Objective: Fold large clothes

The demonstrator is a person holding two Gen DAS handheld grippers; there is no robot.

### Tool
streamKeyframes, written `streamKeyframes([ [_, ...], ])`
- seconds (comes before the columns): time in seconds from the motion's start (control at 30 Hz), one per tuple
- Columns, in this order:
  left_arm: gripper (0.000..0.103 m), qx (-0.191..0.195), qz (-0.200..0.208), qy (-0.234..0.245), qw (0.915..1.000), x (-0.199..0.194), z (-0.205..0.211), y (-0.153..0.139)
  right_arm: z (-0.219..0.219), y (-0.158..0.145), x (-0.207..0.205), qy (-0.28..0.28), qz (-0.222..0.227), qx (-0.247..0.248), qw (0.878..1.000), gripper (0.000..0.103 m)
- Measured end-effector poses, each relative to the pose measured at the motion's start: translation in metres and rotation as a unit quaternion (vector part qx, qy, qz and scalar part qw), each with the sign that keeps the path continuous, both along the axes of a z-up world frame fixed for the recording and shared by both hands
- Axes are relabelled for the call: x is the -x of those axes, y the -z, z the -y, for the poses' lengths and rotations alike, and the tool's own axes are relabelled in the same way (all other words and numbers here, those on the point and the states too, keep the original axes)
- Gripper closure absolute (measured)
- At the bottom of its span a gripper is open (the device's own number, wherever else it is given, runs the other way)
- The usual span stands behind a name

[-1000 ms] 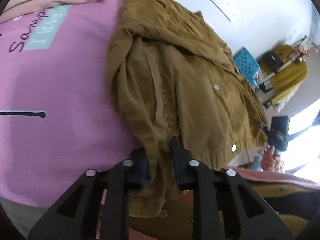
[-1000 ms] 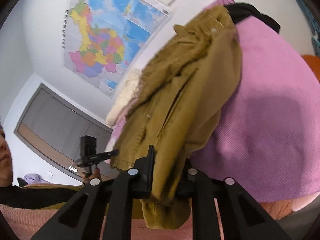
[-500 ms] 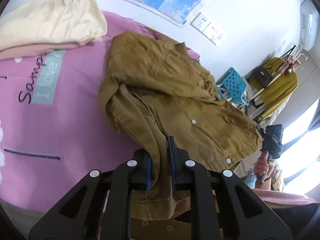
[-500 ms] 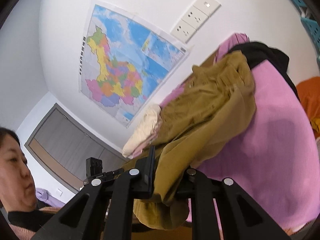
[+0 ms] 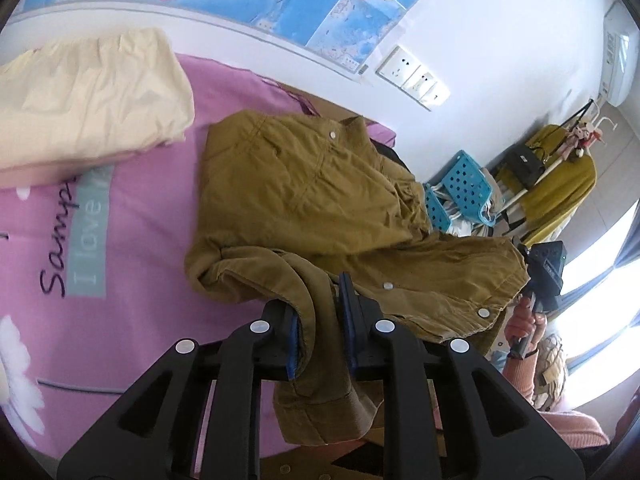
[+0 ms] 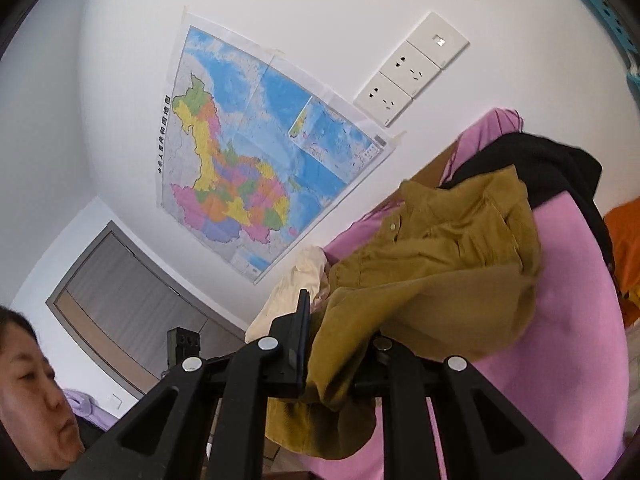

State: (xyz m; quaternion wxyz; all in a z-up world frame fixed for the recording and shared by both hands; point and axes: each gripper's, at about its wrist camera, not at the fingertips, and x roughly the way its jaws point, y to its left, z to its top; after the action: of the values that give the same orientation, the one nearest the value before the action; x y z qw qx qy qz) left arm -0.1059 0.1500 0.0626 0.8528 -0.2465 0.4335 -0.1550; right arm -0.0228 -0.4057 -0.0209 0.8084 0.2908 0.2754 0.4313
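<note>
Mustard jacket [image 5: 320, 200] beside cream bedding [image 5: 88, 96] (folded).

Pink bedsheet [image 5: 132, 240]: "I love" on teal strip, script "Samp…" cut off beside it.

Bed under a pink printed sheet [image 5: 132, 240], mustard jacket [image 5: 320, 184] partly lying on it, cream folded cloth [image 5: 88, 92] beside the jacket, black garment [image 6: 532, 164] behind the jacket

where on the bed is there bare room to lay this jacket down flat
Bare pink sheet lies left of the jacket, between the printed lettering and the near edge; in the right view more bare pink shows right of the jacket. The far side is crowded: cream bedding in the far left corner, a black garment behind the jacket by the wall.
</note>
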Motion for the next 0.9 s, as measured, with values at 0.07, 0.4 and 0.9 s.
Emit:
streamKeyframes([
  [0.07, 0.085, -0.008, 0.004, -0.003, 1.0000, -0.009, -0.001, -0.005, -0.003, -0.005, -0.010, 0.003, 0.000, 0.002, 1.000, 0.089],
  [0.4, 0.085, -0.018, 0.011, -0.008, 0.9998, -0.059, -0.008, -0.021, -0.014, -0.023, -0.058, 0.013, -0.009, 0.011, 1.000, 0.089],
  [0.9, 0.085, -0.031, 0.003, -0.016, 0.9994, -0.125, -0.021, -0.029, -0.033, -0.035, -0.124, 0.036, -0.032, 0.024, 0.999, 0.089],
])
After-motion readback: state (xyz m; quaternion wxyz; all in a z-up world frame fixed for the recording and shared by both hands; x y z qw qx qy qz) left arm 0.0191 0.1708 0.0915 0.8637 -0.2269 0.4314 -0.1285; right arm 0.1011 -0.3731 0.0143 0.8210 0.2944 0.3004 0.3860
